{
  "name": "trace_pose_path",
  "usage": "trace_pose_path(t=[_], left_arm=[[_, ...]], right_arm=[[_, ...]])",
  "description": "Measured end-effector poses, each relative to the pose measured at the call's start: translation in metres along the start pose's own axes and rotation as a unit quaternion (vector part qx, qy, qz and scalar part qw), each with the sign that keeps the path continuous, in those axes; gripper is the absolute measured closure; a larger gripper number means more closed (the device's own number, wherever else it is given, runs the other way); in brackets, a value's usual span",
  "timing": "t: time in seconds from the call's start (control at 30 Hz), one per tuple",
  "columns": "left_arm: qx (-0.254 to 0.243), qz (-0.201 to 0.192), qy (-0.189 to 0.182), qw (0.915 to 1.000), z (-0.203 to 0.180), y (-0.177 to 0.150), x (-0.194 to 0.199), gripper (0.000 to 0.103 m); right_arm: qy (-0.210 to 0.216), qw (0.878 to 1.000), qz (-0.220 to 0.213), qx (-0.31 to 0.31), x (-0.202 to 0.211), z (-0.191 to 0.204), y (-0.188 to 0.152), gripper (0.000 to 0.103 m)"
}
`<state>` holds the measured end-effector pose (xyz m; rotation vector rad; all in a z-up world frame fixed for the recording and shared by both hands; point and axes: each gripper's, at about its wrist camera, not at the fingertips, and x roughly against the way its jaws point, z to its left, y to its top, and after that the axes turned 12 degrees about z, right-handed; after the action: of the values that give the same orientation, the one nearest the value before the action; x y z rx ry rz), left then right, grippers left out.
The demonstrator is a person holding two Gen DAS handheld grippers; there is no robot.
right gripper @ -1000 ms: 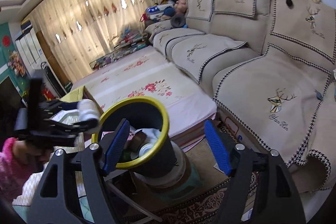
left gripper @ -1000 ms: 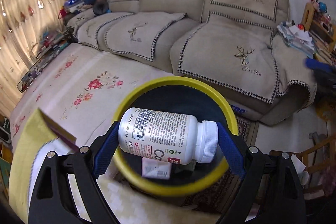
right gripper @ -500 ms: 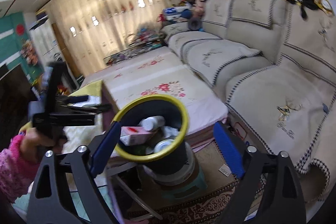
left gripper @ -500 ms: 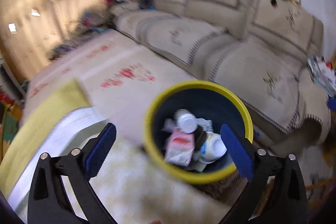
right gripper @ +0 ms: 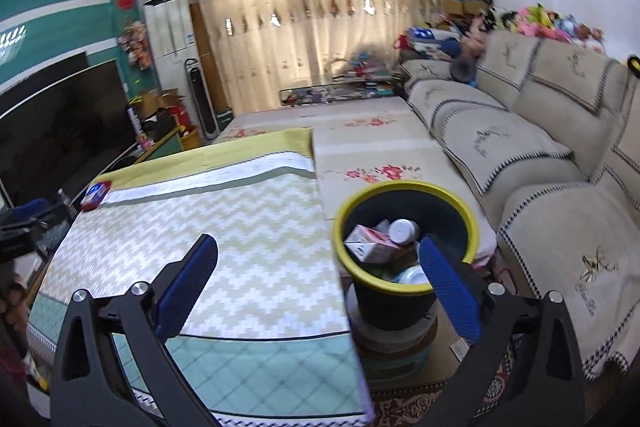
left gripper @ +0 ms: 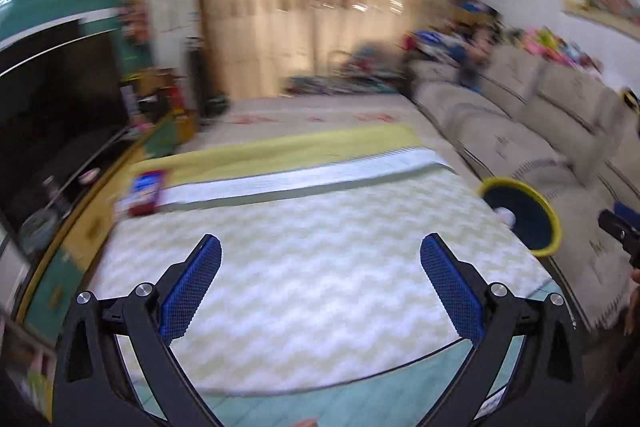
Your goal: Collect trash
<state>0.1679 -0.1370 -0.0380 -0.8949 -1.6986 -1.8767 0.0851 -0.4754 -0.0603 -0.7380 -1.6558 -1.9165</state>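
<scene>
Trash fills the yellow-rimmed bin (right gripper: 406, 239); one red packet (right gripper: 95, 195) remains on the table (right gripper: 248, 227). Left gripper (left gripper: 320, 283) hangs released and empty, while the right gripper (right gripper: 318, 279) is opening, nothing between its jaws.

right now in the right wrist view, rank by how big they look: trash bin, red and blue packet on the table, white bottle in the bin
1. trash bin, largest by far
2. red and blue packet, though it lies farther away
3. white bottle, close to the packet in apparent size
</scene>
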Motion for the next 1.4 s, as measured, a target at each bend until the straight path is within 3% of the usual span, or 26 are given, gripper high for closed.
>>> trace_pose_path(t=[0.13, 0.47, 1.4], left_arm=[[0.033, -0.020, 0.016, 0.9991, 0.032, -0.026, 0.033, 0.005], [0.068, -0.031, -0.015, 0.9971, 0.050, -0.068, 0.075, 0.005], [0.049, -0.028, -0.016, 0.9983, 0.031, -0.062, 0.074, 0.005]], right_arm=[[-0.013, 1.000, -0.009, 0.009, 0.013, 0.015, -0.007, 0.007], [-0.035, 0.999, -0.019, 0.016, 0.036, 0.028, -0.023, 0.007], [-0.025, 0.999, -0.019, 0.005, 0.028, 0.029, -0.024, 0.007]])
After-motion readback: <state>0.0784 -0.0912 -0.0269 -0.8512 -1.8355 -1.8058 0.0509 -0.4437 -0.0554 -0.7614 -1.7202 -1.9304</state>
